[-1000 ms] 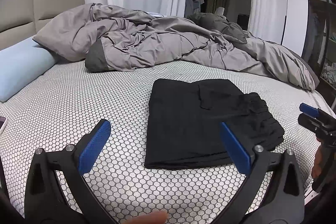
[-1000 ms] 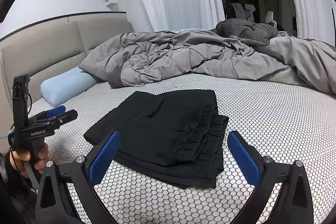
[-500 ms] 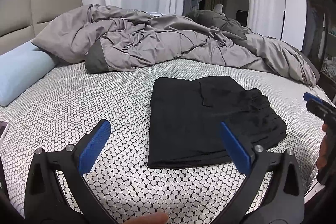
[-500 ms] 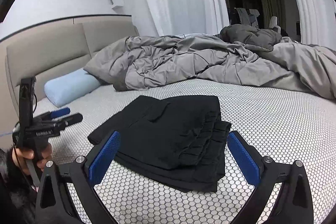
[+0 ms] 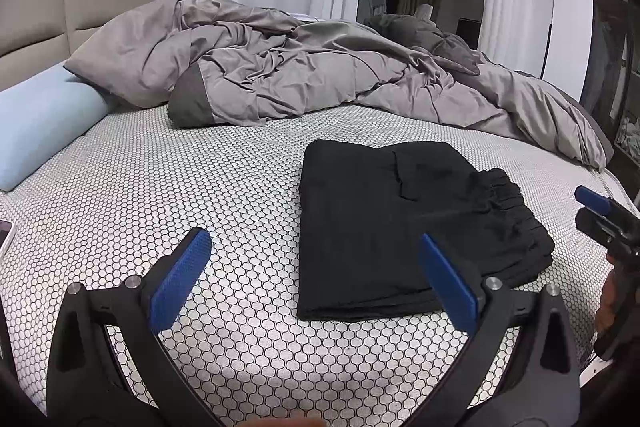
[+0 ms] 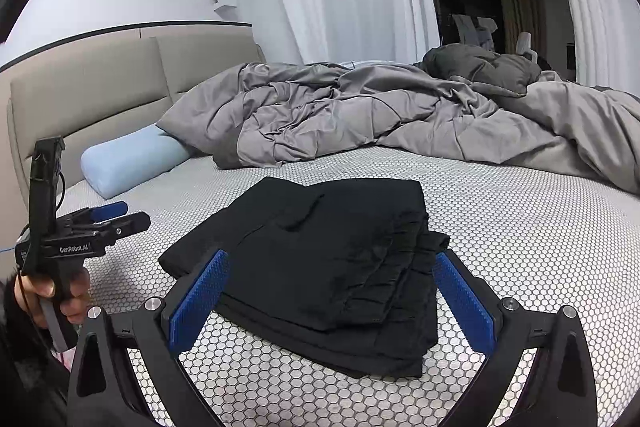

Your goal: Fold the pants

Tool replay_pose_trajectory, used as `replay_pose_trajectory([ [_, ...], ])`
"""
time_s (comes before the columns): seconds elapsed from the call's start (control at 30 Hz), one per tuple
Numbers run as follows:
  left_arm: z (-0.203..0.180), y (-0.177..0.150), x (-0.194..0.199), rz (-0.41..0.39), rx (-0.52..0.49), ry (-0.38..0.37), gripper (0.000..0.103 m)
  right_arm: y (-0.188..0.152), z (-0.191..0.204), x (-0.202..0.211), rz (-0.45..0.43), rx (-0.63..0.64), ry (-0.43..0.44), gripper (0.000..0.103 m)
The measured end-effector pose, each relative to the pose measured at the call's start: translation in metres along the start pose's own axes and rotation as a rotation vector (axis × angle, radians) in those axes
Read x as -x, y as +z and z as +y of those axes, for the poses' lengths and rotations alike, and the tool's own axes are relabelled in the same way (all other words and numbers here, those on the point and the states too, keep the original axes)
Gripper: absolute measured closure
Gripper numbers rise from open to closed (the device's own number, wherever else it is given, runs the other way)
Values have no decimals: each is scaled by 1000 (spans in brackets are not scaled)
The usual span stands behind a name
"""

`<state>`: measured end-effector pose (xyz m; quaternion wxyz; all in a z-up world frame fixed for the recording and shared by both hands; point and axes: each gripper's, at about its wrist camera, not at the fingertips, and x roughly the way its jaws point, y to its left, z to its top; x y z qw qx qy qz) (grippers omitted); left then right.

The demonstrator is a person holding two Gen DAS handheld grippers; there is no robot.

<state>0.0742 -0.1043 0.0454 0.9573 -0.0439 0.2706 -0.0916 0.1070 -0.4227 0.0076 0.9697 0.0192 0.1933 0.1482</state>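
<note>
Blue-padded jaws of the left gripper (image 5: 316,281) stand wide apart, holding nothing, above the bed (image 5: 160,195). Right gripper (image 6: 332,297) likewise spread wide, empty; whether its pads touch the cloth cannot be told. Black pants (image 5: 400,227) lie folded flat on the bed, at 1 o'clock in the left view; long axis 6-to-12, elastic waistband toward 3 o'clock. Right view shows stacked layers (image 6: 328,267); only the left view catches a phone (image 5: 5,233) at 9 o'clock.

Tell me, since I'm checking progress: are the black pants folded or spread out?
Folded: the black pants lie as a compact stacked rectangle on the bed, layered edges visible, both grippers open and clear.
</note>
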Motion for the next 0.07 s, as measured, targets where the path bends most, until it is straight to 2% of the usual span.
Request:
replay_pose_trajectory([
  [0.07, -1, 0, 1, -1, -2, 0, 1, -1, 0, -1, 3, 1, 2, 0],
])
